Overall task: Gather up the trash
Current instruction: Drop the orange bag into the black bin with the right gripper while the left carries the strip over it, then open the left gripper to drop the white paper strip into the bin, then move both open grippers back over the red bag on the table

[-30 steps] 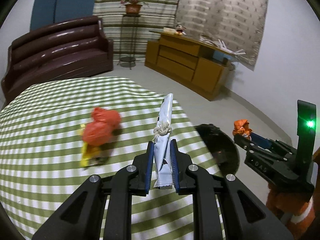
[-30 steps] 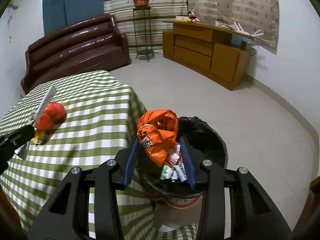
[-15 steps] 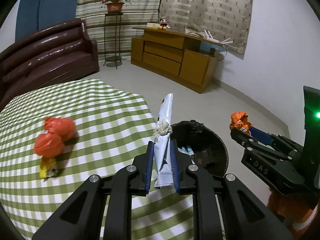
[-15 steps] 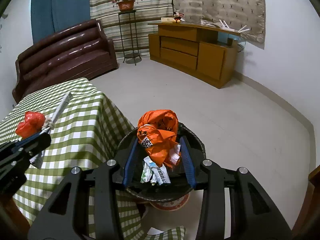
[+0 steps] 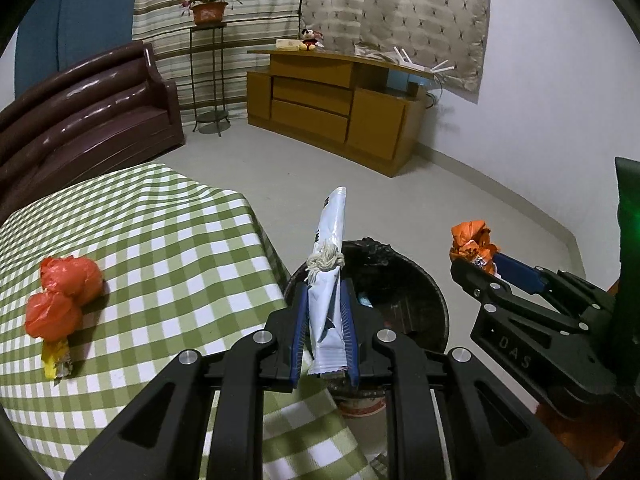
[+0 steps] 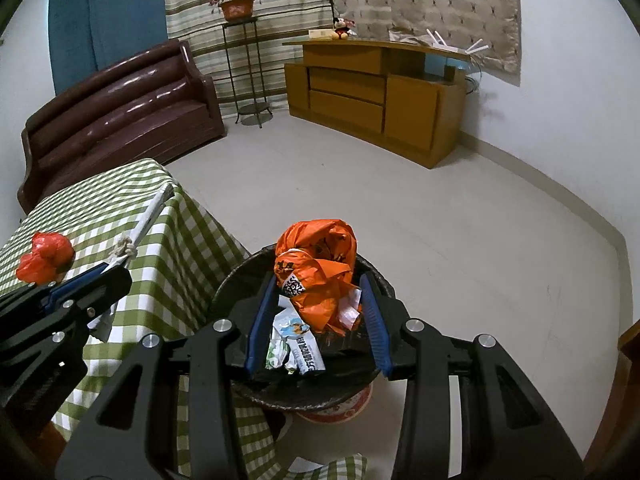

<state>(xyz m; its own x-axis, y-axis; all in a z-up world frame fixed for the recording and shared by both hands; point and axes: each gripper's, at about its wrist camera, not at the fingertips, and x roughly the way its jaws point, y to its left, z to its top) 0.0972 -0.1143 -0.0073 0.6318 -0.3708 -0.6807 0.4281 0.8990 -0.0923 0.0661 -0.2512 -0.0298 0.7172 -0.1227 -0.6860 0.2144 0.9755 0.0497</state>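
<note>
My left gripper [image 5: 325, 292] is shut on a long white wrapper [image 5: 329, 280] with a knotted string, held at the table's right edge beside the black-lined trash bin [image 5: 416, 280]. My right gripper [image 6: 318, 300] is shut on a crumpled orange plastic bag [image 6: 320, 268] directly above the bin [image 6: 236, 276], which holds several wrappers [image 6: 296, 348]. The right gripper [image 5: 486, 268] with its orange bag [image 5: 472, 240] shows in the left wrist view. Red bags [image 5: 60, 296] and a yellow wrapper [image 5: 58, 360] lie on the checkered table [image 5: 180, 260].
A brown sofa [image 5: 80, 120] stands behind the table. A wooden cabinet [image 5: 340, 108] and a plant stand [image 5: 208, 60] are along the far wall. The left gripper [image 6: 80, 284] shows in the right wrist view over the table edge. Open floor [image 6: 440, 220] lies beyond the bin.
Both grippers moved right, toward the bin. The left one with the white wrapper now reaches the table's edge; the right one holds the orange bag over the bin's middle.
</note>
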